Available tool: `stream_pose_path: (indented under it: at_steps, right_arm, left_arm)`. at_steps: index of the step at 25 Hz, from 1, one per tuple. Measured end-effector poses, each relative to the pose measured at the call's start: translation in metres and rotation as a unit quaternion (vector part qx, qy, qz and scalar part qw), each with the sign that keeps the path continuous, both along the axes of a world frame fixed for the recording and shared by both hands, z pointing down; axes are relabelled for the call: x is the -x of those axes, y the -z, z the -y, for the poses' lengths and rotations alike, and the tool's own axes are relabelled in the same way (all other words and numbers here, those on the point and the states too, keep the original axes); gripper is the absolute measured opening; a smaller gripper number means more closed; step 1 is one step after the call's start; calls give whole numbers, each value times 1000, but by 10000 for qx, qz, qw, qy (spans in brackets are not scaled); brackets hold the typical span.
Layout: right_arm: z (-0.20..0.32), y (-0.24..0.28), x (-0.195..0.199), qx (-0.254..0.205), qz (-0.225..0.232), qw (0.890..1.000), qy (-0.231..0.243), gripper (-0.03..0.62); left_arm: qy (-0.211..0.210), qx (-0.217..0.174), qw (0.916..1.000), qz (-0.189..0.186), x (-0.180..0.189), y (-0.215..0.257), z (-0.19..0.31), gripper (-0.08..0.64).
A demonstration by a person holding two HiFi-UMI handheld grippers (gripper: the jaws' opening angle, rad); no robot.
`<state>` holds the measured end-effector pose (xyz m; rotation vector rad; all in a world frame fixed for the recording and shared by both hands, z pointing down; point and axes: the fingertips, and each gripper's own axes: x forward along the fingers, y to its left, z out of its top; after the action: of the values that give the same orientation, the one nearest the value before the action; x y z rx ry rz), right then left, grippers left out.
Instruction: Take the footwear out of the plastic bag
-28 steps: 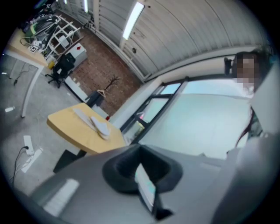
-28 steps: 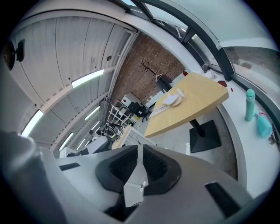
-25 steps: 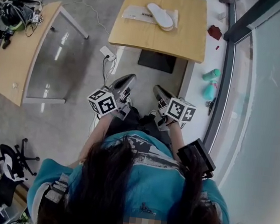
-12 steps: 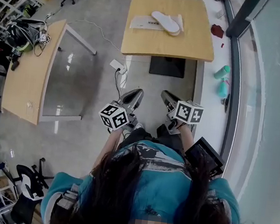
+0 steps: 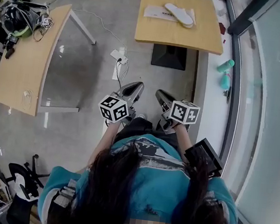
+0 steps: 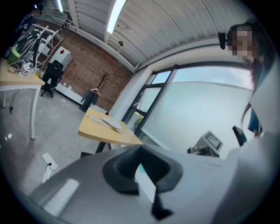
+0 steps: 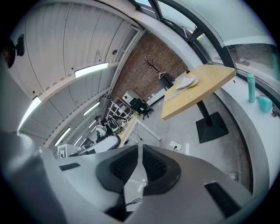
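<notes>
A white slipper (image 5: pixel 180 14) lies on a flat clear plastic bag (image 5: pixel 159 13) on the small wooden table (image 5: pixel 180 34), far ahead of me. The left gripper view shows the slipper (image 6: pixel 112 125) small and distant. It is equally distant in the right gripper view, where the slipper (image 7: pixel 186 82) rests on the table (image 7: pixel 199 87). Both grippers hang close to the person's body, well short of the table. My left gripper (image 5: pixel 135 86) is shut and empty. The jaws of my right gripper (image 5: pixel 160 95) are closing, almost together, with nothing between them.
A long wooden desk (image 5: pixel 25 59) with cables and a helmet (image 5: pixel 17 18) stands on the left. A power strip (image 5: pixel 120 56) and cord lie on the grey floor. The table's black base (image 5: pixel 169 57) and teal bottles (image 5: pixel 225 66) sit near the window ledge.
The head view has swung, so the table and slipper now sit further right at the top. Both grippers stay in front of the body, away from the table.
</notes>
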<state>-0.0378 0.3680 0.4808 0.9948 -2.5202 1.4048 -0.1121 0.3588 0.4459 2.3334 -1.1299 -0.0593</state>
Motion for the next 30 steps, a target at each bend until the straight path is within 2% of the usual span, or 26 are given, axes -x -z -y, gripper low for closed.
stream_pose_path:
  at_steps: [4, 10, 18, 24, 30]
  right_arm:
    - [-14, 3, 8, -60, -114, 9999, -61, 43]
    - [-19, 8, -5, -131, -320, 9993, -117, 43]
    - [-9, 20, -29, -273, -478, 9984, 95, 40]
    - [-2, 22, -54, -257, -419, 9987, 152, 38]
    - [-7, 12, -72, -87, -363, 9992, 156, 38]
  left_arm:
    - [-212, -47, 9997, -110, -1, 0, -9, -14]
    - [-329, -129, 9991, -232, -20, 7, -9, -14]
    - [-256, -177, 9994, -154, -47, 20, 0, -14]
    - [-314, -84, 9994, -154, -79, 20, 2, -14]
    - [-312, 118, 9994, -119, -96, 8, -6, -14]
